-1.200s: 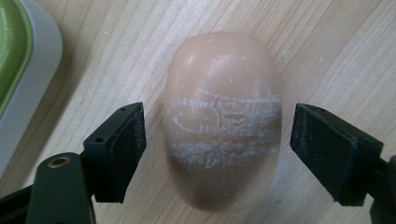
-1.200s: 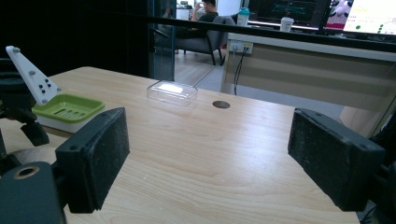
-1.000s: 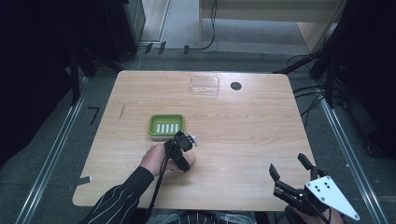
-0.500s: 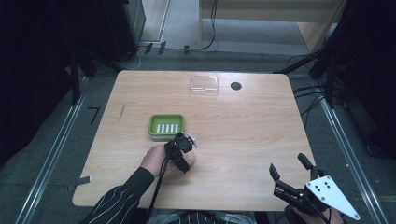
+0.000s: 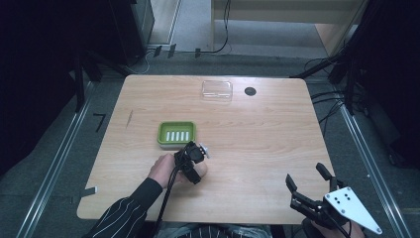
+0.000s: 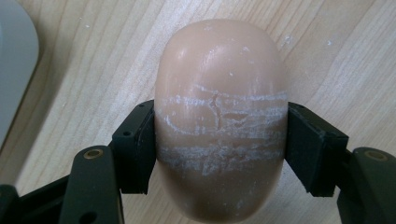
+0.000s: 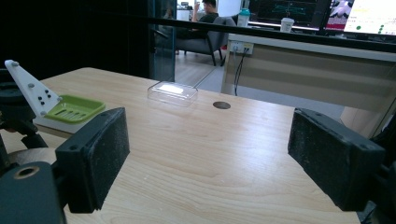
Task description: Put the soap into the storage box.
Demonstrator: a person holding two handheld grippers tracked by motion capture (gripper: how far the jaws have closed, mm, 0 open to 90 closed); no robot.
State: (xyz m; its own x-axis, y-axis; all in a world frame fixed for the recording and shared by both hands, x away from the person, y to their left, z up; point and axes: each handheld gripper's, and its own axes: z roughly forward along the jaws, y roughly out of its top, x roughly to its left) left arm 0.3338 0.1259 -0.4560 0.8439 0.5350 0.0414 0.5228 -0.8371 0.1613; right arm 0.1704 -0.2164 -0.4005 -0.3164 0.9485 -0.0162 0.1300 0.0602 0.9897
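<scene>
Soap bar [image 6: 219,121] on light wood table [image 5: 267,134]; dark room, grey floor [image 5: 49,163].

Open tabletop [image 5: 267,134] is left on the right; passage far-left is blocked by the green dish [image 5: 177,134] and clear box [image 5: 217,91].

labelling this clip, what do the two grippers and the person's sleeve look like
Both are black two-jaw tools. The left gripper has flat black pads on brackets with brass-coloured screw bushings, and a black cable trailing back over a dark sleeve with thin white stripes. The right gripper has thick, textured rectangular black pads and carries a grey three-cornered plate with small dark holes.
</scene>
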